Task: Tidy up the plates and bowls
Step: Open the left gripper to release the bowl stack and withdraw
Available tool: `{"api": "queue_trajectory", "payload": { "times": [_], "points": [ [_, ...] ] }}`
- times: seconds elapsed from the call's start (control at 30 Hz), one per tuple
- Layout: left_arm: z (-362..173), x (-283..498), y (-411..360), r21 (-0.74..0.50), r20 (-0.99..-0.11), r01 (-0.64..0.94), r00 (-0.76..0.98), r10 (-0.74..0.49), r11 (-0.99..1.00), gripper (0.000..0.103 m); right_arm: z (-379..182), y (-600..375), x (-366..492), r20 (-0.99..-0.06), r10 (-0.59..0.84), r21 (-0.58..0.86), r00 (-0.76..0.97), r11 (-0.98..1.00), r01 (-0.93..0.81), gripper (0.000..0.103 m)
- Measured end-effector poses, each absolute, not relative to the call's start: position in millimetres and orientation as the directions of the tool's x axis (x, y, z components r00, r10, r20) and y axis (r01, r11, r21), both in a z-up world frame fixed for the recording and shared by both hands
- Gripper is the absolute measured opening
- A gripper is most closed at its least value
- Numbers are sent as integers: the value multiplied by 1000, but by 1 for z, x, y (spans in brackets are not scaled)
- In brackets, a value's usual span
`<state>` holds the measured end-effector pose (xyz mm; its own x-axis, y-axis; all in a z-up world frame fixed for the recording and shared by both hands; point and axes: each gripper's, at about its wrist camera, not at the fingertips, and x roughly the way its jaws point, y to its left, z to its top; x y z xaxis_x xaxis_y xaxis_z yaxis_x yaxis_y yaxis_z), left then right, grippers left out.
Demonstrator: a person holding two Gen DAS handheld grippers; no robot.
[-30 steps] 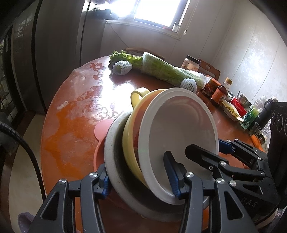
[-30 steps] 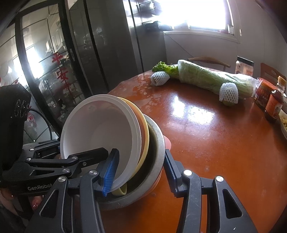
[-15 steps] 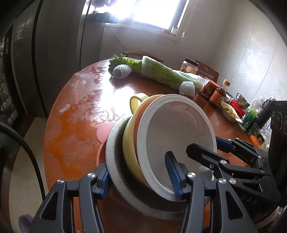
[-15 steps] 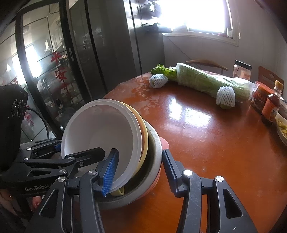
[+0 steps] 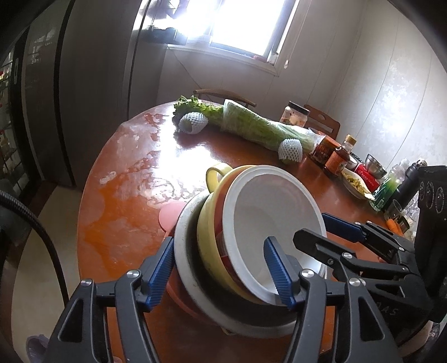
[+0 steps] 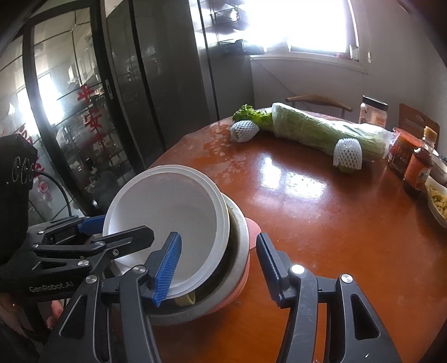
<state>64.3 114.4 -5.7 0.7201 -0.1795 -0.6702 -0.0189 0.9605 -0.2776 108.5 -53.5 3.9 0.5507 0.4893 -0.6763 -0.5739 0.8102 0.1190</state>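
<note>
Your left hand-held gripper [image 5: 220, 269] and right hand-held gripper [image 6: 218, 265] have both just been opening, pads clear of the tilted bowl stack [image 5: 251, 243] on the worktop [image 6: 321, 223].

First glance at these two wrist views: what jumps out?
A tilted stack of nested dishes at the near edge of the round red-brown table, with a white bowl innermost. Both grippers straddle it from opposite sides: the left gripper and the right gripper, whose jaws have just been opening around the rims. Farther back, a long bagged green vegetable lies under the bright window.
</note>
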Motion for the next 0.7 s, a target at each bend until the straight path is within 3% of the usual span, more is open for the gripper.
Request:
{"api": "queue_trajectory", "payload": {
  "times": [0.17,0.7],
  "points": [
    [3,58,114,-277,-637,-16,752,-171,961,72,7,-55,106,-671,487,113,559,812,-572,60],
    [17,40,110,-260,-588,-6,794,-153,966,77,16,-59,101,-653,476,100,588,825,-557,65]
  ]
}}
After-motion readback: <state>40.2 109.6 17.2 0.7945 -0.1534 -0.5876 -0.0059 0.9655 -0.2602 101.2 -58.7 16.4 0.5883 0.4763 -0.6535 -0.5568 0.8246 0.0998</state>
